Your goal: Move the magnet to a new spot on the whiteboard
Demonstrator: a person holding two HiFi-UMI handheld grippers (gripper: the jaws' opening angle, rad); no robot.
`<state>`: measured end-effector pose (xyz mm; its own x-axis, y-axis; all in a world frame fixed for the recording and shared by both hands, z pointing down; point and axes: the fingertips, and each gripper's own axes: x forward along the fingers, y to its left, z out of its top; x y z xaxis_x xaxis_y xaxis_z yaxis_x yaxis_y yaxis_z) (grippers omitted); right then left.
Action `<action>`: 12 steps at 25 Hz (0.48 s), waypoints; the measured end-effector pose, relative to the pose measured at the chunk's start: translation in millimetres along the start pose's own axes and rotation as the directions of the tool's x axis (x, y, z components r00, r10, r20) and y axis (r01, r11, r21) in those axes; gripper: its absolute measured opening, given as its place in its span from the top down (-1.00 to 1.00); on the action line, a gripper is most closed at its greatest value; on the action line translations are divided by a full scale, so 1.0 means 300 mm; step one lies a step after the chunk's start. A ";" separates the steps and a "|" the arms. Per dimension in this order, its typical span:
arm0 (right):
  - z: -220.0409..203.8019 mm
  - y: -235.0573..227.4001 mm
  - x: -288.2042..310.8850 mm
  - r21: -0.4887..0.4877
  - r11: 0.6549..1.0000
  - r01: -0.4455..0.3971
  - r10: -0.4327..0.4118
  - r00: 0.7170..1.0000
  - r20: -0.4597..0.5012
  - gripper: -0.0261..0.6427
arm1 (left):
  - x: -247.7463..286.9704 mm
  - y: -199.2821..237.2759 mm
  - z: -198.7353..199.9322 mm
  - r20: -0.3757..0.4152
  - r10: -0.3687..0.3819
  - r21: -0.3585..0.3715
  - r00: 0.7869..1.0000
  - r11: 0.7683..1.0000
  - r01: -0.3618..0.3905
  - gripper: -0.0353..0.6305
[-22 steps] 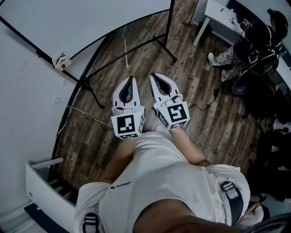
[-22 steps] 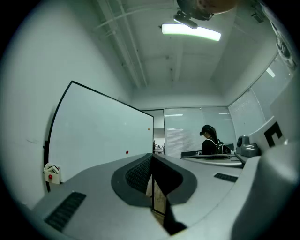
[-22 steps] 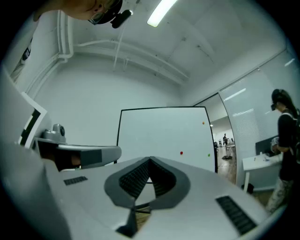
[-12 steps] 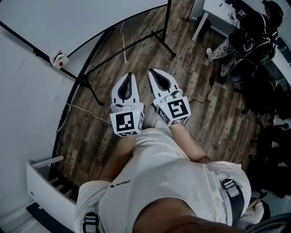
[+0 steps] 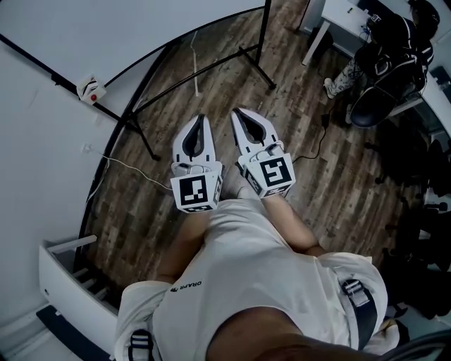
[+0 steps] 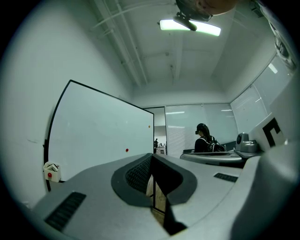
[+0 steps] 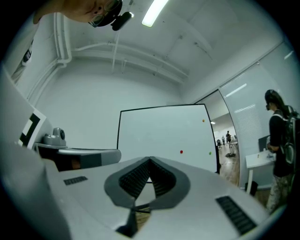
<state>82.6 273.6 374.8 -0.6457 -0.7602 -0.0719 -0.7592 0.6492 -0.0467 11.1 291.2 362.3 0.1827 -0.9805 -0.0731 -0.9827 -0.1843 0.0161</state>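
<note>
The whiteboard point(image 5: 106, 28) stands at the upper left of the head view, well ahead of both grippers. A small red magnet point(image 6: 127, 150) and an orange one point(image 6: 149, 126) stick to it in the left gripper view. In the right gripper view the board point(image 7: 159, 131) carries a red magnet point(image 7: 181, 151), an orange magnet point(image 7: 203, 121) and a green magnet point(image 7: 210, 152). My left gripper point(image 5: 199, 118) and right gripper point(image 5: 236, 113) hang side by side over the wooden floor. Both are shut and hold nothing, and both point level toward the board.
The whiteboard's black stand legs point(image 5: 257, 67) spread over the floor ahead. A small white holder with a red spot point(image 5: 91, 90) hangs at the board's lower edge. A person point(image 5: 394, 49) is at a white desk point(image 5: 338, 17) on the upper right. A white rack point(image 5: 63, 275) sits lower left.
</note>
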 end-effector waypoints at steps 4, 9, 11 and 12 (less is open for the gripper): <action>0.005 -0.055 -0.006 -0.014 1.000 -0.017 0.017 1.000 0.023 0.89 | 0.038 -0.038 -0.013 -0.005 0.022 0.009 1.000 1.000 -0.022 0.89; -0.011 -0.110 0.002 0.001 1.000 -0.031 0.031 0.999 0.037 0.89 | 0.058 -0.039 -0.039 -0.012 0.062 0.017 0.998 0.998 -0.062 0.89; -0.018 -0.124 0.005 0.012 0.999 -0.029 0.029 0.999 0.030 0.89 | 0.061 -0.039 -0.041 -0.015 0.070 0.016 0.997 0.997 -0.070 0.89; -0.020 -0.129 0.012 0.012 1.000 -0.028 0.028 0.999 0.029 0.89 | 0.067 -0.034 -0.041 -0.013 0.072 0.014 0.997 0.997 -0.072 0.89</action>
<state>109.2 245.6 382.2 -0.6637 -0.7410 -0.1019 -0.7398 0.6704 -0.0566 25.1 272.4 372.9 0.1115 -0.9920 -0.0588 -0.9937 -0.1122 0.0072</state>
